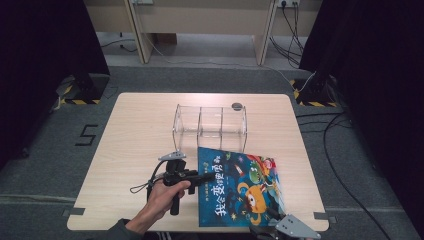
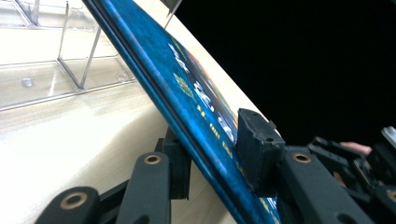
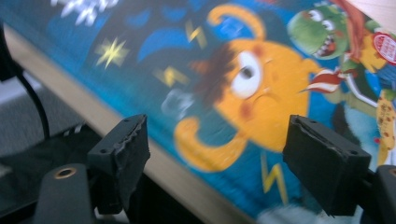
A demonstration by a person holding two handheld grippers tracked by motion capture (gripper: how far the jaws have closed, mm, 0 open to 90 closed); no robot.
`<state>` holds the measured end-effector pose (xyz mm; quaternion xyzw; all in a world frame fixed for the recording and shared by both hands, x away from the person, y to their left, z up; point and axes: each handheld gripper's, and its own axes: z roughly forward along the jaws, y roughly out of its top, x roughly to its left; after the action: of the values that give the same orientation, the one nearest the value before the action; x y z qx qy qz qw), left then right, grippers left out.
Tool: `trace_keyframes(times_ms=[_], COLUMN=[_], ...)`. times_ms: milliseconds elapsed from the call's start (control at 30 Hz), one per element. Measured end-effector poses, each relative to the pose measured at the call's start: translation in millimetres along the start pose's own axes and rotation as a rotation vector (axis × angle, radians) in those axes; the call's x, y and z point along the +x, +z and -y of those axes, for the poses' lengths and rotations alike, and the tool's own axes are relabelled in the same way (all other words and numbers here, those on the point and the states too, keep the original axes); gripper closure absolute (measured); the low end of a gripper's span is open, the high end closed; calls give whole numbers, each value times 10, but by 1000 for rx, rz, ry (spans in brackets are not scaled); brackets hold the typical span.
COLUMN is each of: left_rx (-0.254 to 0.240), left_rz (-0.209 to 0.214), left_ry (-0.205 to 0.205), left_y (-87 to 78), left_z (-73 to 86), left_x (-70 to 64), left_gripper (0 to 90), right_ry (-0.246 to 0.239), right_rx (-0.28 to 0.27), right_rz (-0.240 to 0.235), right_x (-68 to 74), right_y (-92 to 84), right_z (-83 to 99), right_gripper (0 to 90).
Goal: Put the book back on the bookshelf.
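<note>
A pale wooden table [image 1: 135,125] stands on grey carpet [image 1: 45,150] (black curtains [image 1: 45,40] hang on both sides).

Big Chinese title characters run up the left part of the blue picture book [image 1: 240,187]'s cover in the high view, white and yellow on dark blue; they seem to read 我会变得更勇敢, though at this size I cannot be sure of each one. A line of smaller print sits beside them, too small to read. In the left gripper view the same title shows edge-on and skewed, not legible. A red round sticker [image 3: 385,47] sits at the cover's far right corner in the right gripper view, its wording blurred. Left of the desk, a black mark like a 5 [image 1: 86,135] lies on the grey floor [image 1: 45,150].
</note>
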<state>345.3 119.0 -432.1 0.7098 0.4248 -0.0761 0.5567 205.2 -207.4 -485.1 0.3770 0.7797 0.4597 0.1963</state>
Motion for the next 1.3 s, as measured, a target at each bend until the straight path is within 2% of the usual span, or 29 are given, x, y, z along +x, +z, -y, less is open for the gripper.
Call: trace_keyframes(times_ms=[67,100,200,400,467,567,633,700,800,867,1000,1133,1233,1300], left_rx=[-1,-6,-14,-29,-26,-27,-30,-38,-47,-46,-46,-45,-17,-32], left_rz=[1,0,-2,1,4,14,18,16,23,23,29,18,8,11], left_ry=[4,6,2,-20,-16,-18,-21,-11,-19,-20,-25,-31,-34,-40], left_y=[6,11,18,18,17,16,11,5,-4,-1,11,16,34,33], left_z=[-19,-28,-42,-31,-22,-11,-12,-12,-13,-10,6,7,-4,3], left_x=[-9,-23,-49,-132,-155,-187,-202,-231,-260,-275,-303,-302,-270,-253], left_gripper=[654,655,657,652,646,640,636,635,630,623,611,580,532,516], right_ry=[-13,-28,-136,-244,-253,-304,-303,-328,-334,-352,-381,-453,-508,-527], right_rx=[26,33,56,35,28,-6,-16,-17,-27,-40,-32,-55,-60,-64], right_rz=[-21,-16,46,141,147,178,176,198,226,253,290,310,339,346], right_x=[53,73,159,251,274,330,343,372,385,401,425,465,506,525], right_y=[30,38,73,109,130,163,176,225,255,275,336,322,299,269], right_z=[22,25,11,-15,-24,-60,-68,-81,-101,-117,-135,-137,-141,-148], right_gripper=[212,205,204,215,218,254,255,259,262,293,258,389,520,580])
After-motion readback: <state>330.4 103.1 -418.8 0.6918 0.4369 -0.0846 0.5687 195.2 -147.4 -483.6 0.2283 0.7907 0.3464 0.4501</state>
